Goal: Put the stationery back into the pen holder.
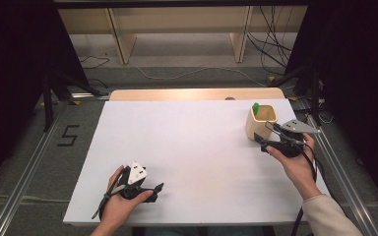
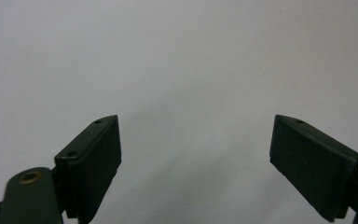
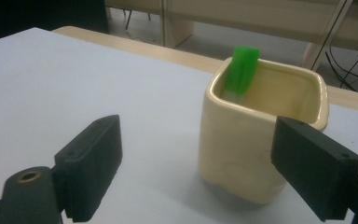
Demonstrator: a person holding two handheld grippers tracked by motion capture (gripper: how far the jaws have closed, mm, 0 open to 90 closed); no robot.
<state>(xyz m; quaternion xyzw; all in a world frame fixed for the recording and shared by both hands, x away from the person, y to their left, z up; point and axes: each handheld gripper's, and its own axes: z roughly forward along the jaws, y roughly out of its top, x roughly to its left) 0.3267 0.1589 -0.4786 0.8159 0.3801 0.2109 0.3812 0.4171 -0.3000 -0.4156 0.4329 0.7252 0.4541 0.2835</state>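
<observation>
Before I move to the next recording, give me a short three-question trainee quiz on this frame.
1. True or false: the left gripper holds the cream cup.
2. What sticks out of the cup? A) a green-capped item B) a spoon C) nothing
3. Fill in: the right gripper has its fingers ____.

Key: 1 false, it is open over bare white table. 2 A, the green-capped item leans at the cup's far rim. 3 open.
</observation>
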